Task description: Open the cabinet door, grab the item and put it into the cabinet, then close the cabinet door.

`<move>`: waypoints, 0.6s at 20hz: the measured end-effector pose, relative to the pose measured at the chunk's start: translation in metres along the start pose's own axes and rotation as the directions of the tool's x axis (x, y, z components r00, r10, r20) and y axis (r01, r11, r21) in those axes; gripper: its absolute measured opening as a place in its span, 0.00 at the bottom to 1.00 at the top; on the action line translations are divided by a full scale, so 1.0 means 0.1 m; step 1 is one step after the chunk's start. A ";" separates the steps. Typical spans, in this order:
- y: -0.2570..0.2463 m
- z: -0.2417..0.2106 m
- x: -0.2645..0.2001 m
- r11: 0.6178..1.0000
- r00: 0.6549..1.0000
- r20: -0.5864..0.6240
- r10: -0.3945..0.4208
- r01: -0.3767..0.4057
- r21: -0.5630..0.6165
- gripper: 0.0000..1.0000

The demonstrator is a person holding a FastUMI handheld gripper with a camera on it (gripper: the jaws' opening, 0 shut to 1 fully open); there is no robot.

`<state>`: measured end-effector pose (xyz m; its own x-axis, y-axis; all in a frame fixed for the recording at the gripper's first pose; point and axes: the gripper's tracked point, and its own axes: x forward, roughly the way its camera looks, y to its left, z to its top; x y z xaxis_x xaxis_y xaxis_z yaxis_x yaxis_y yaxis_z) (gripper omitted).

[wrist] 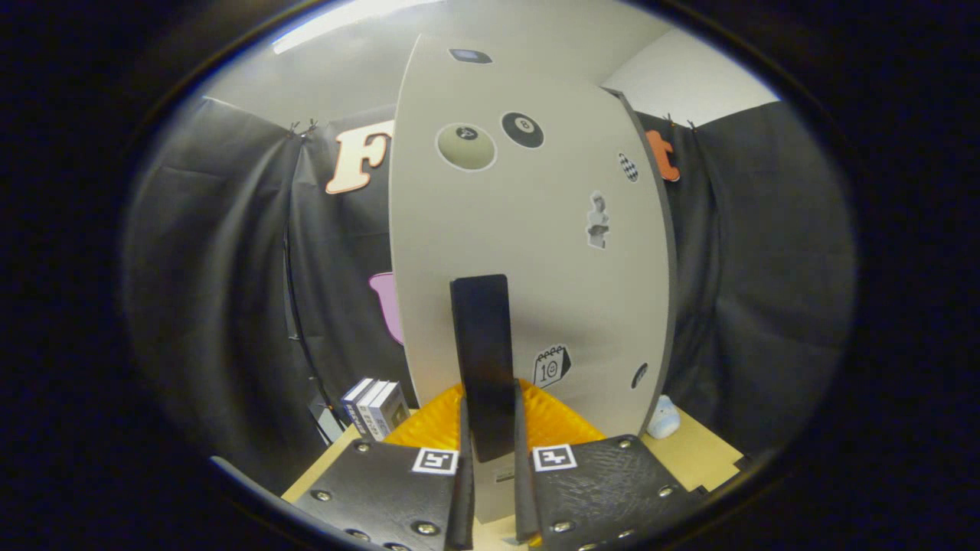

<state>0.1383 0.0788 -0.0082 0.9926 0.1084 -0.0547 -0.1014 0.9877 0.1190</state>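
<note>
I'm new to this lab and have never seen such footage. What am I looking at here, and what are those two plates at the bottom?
This picture comes from a fisheye camera riding on a handheld two-finger gripper, looking forward along it; a person carries it, and no robot arm is involved. The two plates at the bottom are its fingers, each bearing a square marker. They are closed on the dark vertical handle of a pale cabinet door decorated with stickers, directly ahead. On the wooden table, some small boxes stand left of the cabinet, and a small pale object sits right of it.
</note>
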 end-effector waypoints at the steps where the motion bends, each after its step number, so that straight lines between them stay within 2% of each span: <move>1: -0.05 0.01 -0.08 1.000 1.000 -0.004 -0.006 0.006 0.010 0.21; 7: -0.52 0.07 -0.47 0.998 0.998 -0.010 -0.068 0.068 0.018 0.21; 12: -1.15 0.14 -0.79 0.985 0.986 0.011 -0.169 0.169 -0.010 0.21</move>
<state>0.0722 -0.0453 -0.0040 0.9961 -0.0616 -0.0630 0.0676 0.9929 0.0976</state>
